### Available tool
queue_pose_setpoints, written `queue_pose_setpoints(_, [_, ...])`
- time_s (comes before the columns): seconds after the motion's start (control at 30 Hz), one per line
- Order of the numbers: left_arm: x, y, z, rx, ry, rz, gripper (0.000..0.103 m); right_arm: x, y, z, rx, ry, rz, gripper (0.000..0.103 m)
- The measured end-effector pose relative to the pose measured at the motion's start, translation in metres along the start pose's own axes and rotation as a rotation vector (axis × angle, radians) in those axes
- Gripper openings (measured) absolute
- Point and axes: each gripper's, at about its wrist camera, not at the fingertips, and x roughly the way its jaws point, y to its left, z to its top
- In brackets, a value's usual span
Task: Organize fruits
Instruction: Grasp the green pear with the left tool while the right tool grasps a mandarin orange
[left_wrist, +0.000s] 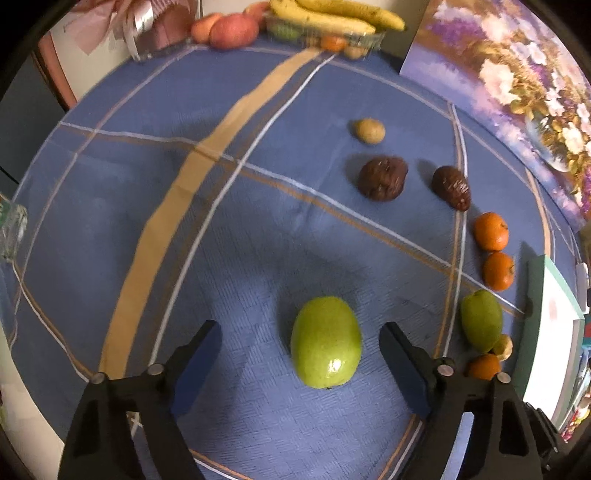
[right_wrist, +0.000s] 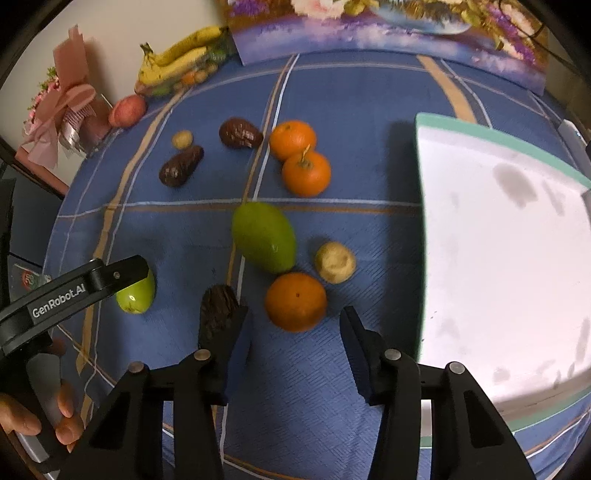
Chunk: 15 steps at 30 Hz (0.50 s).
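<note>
- Left gripper (left_wrist: 301, 341): jaws apart, pointing steeply down over a green mango (left_wrist: 325, 342) lying on the blue cloth (left_wrist: 229, 236). The mango sits between the fingers; neither pad touches it.
- Right gripper (right_wrist: 293, 325): jaws apart, nothing clamped. An orange (right_wrist: 296, 301) lies on the cloth just beyond the fingertips, clear of both pads.
- A dark fruit (right_wrist: 216, 302) sits at the tip of the right gripper's near finger; contact cannot be told.
- Just beyond the orange: a second mango (right_wrist: 263, 236) and a pale round fruit (right_wrist: 335, 262).
- Further out: two oranges (right_wrist: 301, 158) touching, two more dark fruits (right_wrist: 240, 133).
- White tray (right_wrist: 498, 258) stands right of the fruit, empty-surfaced apart from smudges.
- Bananas (right_wrist: 177, 55) at the far edge.
</note>
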Motion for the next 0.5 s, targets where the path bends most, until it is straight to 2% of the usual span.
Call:
queue_pose_setpoints(0.07, [0.006,0.000,-0.001,-0.006,0.020,-0.006,0.085,0.005,0.001,0.001,0.002,0.014,-0.003,0.046])
queue_pose_setpoints(0.13, [0.009,0.000,-0.002,-0.004,0.033,-0.016,0.077,0.009,0.001,0.001,0.002,0.023,-0.004,0.044])
queue_pose_setpoints(0.27, [0.014,-0.002,-0.004,0.005,0.042,-0.010,0.077,0.012,0.002,0.003,-0.007,0.024,-0.011,0.041])
queue_pose_setpoints(0.37, [0.016,-0.002,-0.004,0.004,0.038,-0.004,0.071,0.014,0.002,0.004,-0.007,0.021,-0.005,0.041])
queue_pose_setpoints(0.47, [0.018,-0.003,-0.005,0.005,0.029,0.001,0.062,0.013,0.001,0.004,-0.006,0.019,-0.009,0.038])
queue_pose_setpoints(0.5, [0.020,-0.007,0.001,0.003,0.029,-0.002,0.056,0.013,0.001,0.004,-0.004,0.018,-0.005,0.038])
